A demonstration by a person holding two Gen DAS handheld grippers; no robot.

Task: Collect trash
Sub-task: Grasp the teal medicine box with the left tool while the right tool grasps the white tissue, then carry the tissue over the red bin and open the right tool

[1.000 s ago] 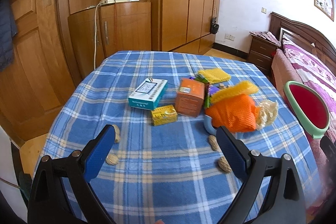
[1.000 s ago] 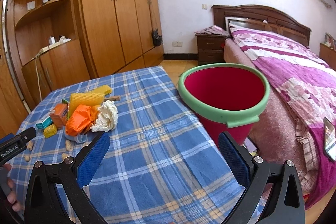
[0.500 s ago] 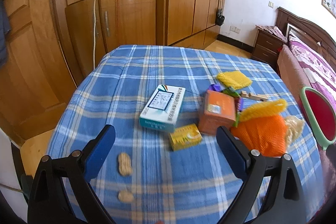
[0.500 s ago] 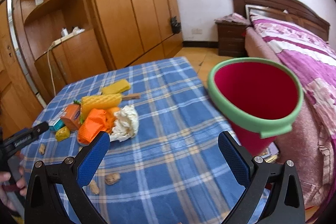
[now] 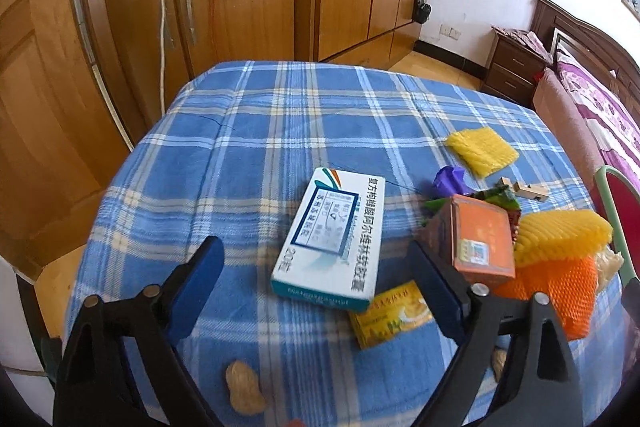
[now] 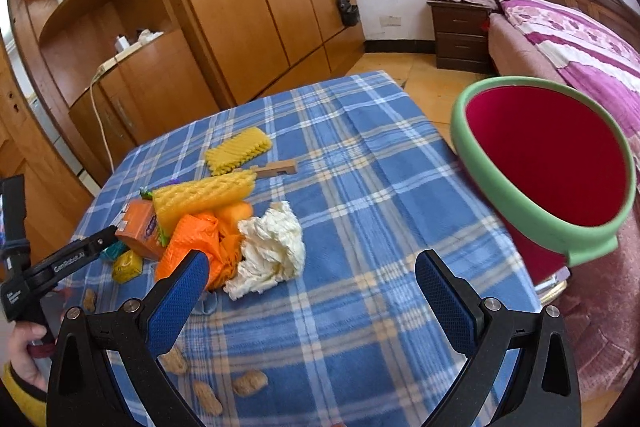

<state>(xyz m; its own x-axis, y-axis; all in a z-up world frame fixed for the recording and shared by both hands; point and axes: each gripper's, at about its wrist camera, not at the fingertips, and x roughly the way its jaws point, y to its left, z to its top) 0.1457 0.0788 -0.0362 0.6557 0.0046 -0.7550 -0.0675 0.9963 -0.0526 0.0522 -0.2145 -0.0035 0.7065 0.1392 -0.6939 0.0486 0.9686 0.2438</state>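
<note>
The left gripper (image 5: 316, 269), closing but still empty around the white box (image 5: 334, 241) mid-frame, might bump the orange box (image 5: 478, 241); the right gripper (image 6: 312, 277) gapes empty, bin (image 6: 544, 163) far right.

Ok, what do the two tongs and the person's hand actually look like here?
Both tongs, left and right, have black angular frames with silver bolts and blue textured pads. The left one's side carries white GenRobot.AI lettering. The hand on its grip shows a yellow cuff.
</note>
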